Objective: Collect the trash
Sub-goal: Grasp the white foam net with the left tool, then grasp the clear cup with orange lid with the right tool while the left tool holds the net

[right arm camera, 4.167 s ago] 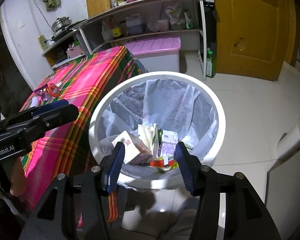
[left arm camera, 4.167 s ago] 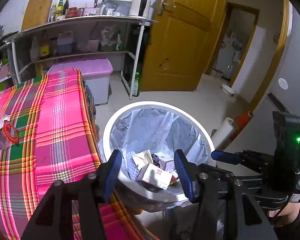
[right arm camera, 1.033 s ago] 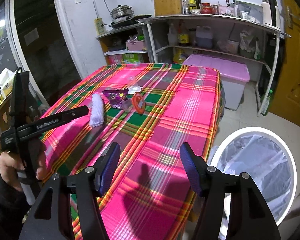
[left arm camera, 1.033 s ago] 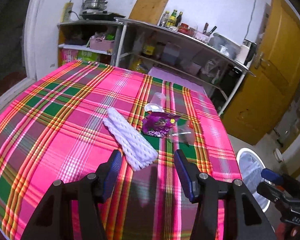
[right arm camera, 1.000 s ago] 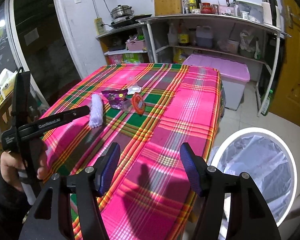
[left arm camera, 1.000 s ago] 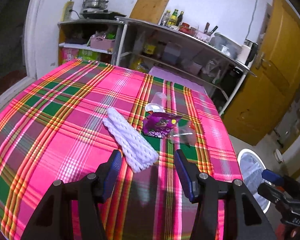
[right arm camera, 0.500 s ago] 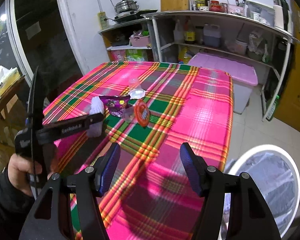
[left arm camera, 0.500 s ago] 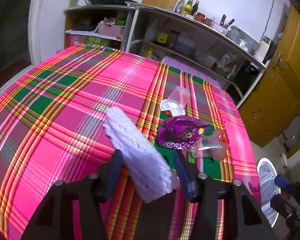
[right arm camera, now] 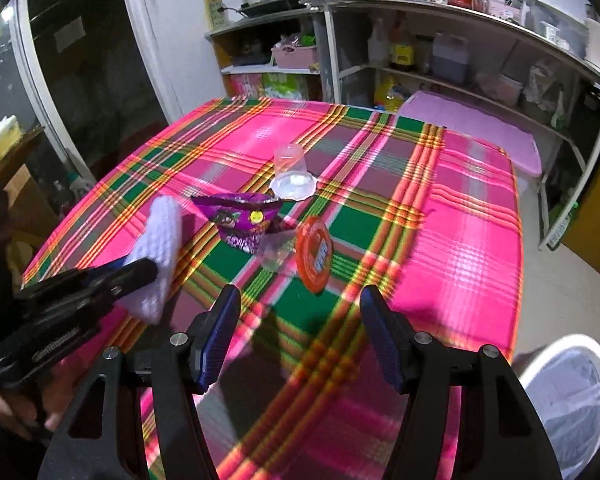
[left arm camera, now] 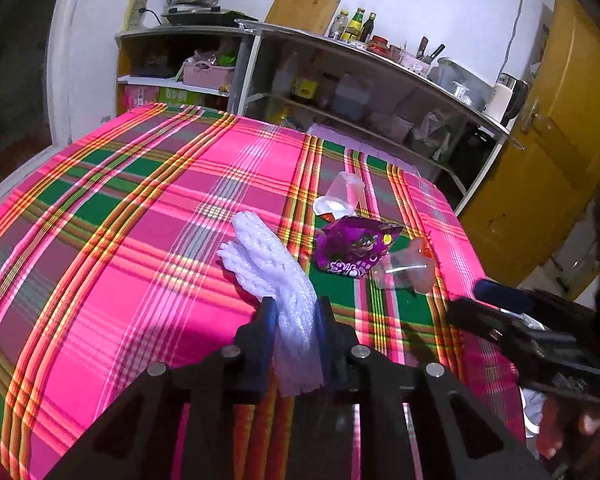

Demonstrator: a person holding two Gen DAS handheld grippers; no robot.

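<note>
Left wrist view: the left gripper (left arm camera: 294,320) has closed on the white foam net (left arm camera: 274,270), which lay free between parted fingers half a second ago. A clear cup (left arm camera: 342,196) lies tipped, seemingly empty.

Right wrist view: the right gripper (right arm camera: 298,340) is spread wide, holding nothing, above the tablecloth (right arm camera: 468,220). The lined trash bin (right arm camera: 568,396) stands low right, contents unseen.
</note>
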